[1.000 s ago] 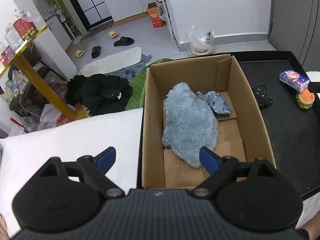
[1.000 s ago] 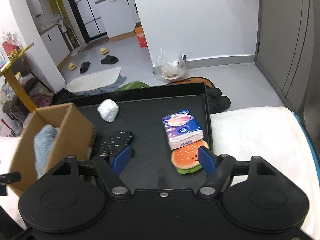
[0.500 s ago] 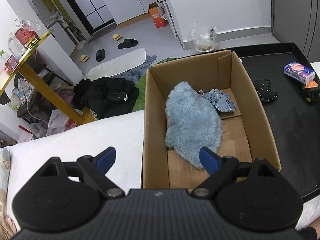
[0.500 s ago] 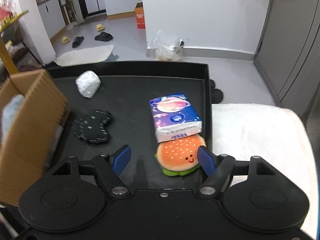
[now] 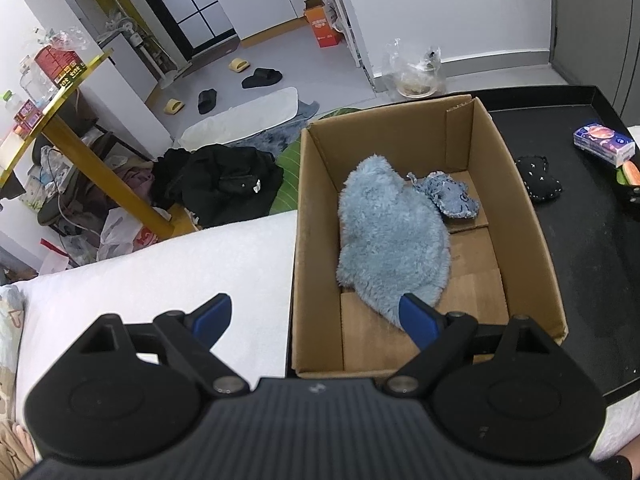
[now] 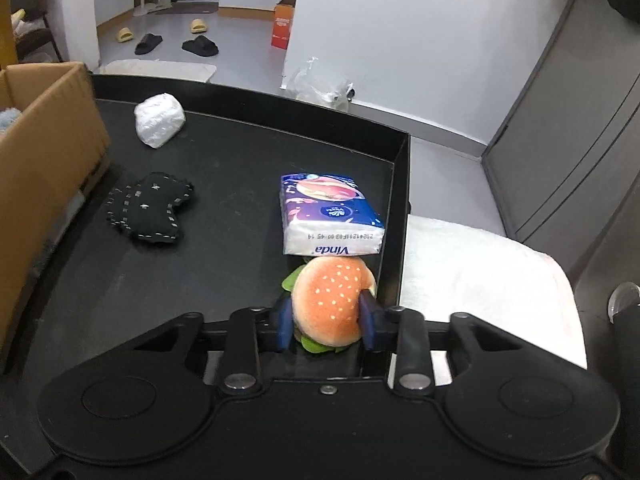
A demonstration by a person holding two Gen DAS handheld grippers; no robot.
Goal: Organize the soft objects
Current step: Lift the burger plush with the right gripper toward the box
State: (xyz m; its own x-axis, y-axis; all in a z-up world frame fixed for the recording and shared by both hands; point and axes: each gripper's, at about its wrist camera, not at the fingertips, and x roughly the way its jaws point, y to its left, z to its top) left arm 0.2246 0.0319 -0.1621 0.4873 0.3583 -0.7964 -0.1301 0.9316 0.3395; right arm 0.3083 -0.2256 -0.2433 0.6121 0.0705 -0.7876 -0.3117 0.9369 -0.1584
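My right gripper (image 6: 326, 316) is shut on a plush hamburger (image 6: 332, 298) at the right edge of the black tray (image 6: 240, 128). A tissue pack (image 6: 328, 216) lies just beyond it. A black star-patterned pouch (image 6: 150, 208) and a white wrapped bundle (image 6: 159, 125) lie further left on the tray. My left gripper (image 5: 314, 318) is open and empty, above the near end of the cardboard box (image 5: 316, 240). The box holds a fluffy blue cloth (image 5: 390, 232) and a small denim piece (image 5: 452, 198).
White padding (image 6: 480, 272) lies right of the tray and a white cushion (image 5: 160, 272) left of the box. The box's side (image 6: 44, 152) stands at the tray's left. Beyond are floor clutter, black clothes (image 5: 220, 184) and a yellow table leg (image 5: 104, 168).
My right gripper moved forward and down and shut on the plush hamburger. My left gripper stayed open and drifted slightly above the box.
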